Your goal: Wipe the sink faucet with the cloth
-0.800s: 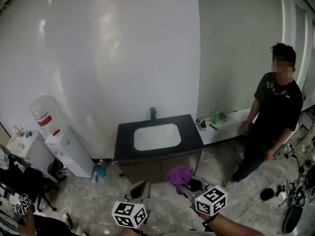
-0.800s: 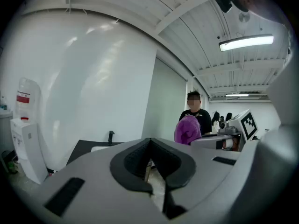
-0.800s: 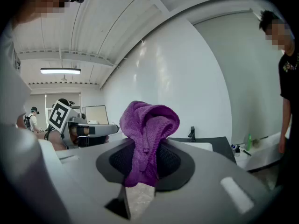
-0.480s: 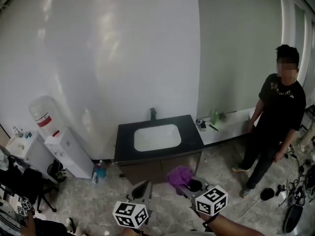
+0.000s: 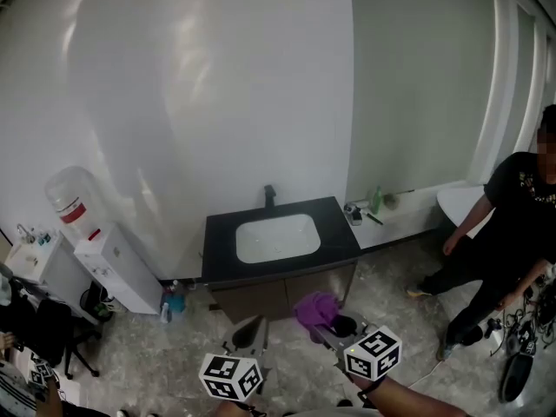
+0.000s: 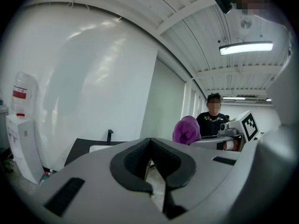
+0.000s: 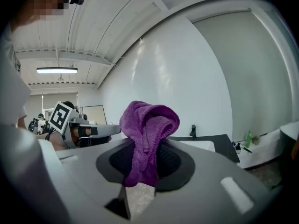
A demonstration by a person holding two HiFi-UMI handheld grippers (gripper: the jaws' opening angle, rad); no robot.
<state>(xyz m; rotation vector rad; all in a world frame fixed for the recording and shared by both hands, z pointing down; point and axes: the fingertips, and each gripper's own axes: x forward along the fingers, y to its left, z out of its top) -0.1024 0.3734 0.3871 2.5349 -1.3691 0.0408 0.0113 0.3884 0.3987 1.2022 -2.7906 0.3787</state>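
Note:
A small dark faucet (image 5: 269, 195) stands at the back edge of a black vanity (image 5: 218, 246) with a white basin (image 5: 276, 238), against the white wall. It also shows as the faucet (image 6: 109, 136) in the left gripper view and the faucet (image 7: 193, 131) in the right gripper view. My right gripper (image 5: 328, 327) is shut on a purple cloth (image 5: 316, 308), bunched up between its jaws as the cloth (image 7: 146, 139). My left gripper (image 5: 249, 336) is shut with nothing in it. Both grippers hang well short of the vanity, over the floor.
A water dispenser (image 5: 91, 244) stands left of the vanity, a small blue container (image 5: 176, 303) on the floor beside it. A low white ledge (image 5: 408, 212) with a green bottle (image 5: 378, 201) runs right. A person in black (image 5: 512, 233) stands at the far right. Cables (image 5: 521, 337) lie on the floor.
The person in black has stepped to the right, now partly out of frame. My view has shifted slightly. Both grippers hold about the same place, the cloth still in the right one.

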